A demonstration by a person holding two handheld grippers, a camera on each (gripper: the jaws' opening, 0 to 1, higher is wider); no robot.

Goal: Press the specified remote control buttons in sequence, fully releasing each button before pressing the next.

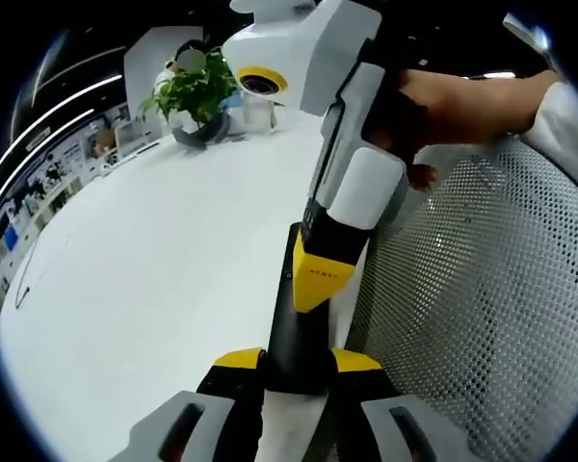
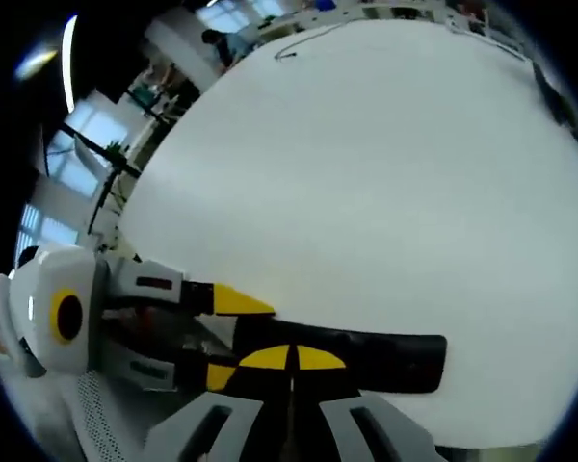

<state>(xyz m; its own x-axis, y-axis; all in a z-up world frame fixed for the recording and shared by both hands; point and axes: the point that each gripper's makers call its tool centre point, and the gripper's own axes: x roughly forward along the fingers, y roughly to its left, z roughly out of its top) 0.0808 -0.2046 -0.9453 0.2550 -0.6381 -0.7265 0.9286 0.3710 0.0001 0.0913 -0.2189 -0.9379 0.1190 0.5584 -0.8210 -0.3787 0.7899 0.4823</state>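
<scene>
Remote (image 1: 297, 337) is black and long, and it sits at the near edge of the white desk (image 1: 173, 269), next to a grey mesh chair (image 1: 482, 289). Our left claw (image 1: 298, 360) holds one end of it, with a yellow tip on each side. Our right claw (image 1: 320, 274) comes down from above, with a hand (image 1: 462, 101) behind it. In the right gripper view its two yellow tips are closed tight together, like one finger, and they sit on top of the remote.

We think this is the pressing step. We cannot see the buttons, so we cannot tell which one is under the tips.

How do we do it well?
- Hold the remote firmly with the left claw so it does not slide or tip off the desk edge.
- Push straight down with the closed tips, not sideways, so we hit one button and not two.
- Push softly. A hard push could twist the remote out of the left claw.
- Lift the tips right off the button before we go to the next one.
- Make small moves, so the remote does not leave either view.

A green plant (image 1: 197, 91) stands at the far edge of the desk, well away from our work.
</scene>
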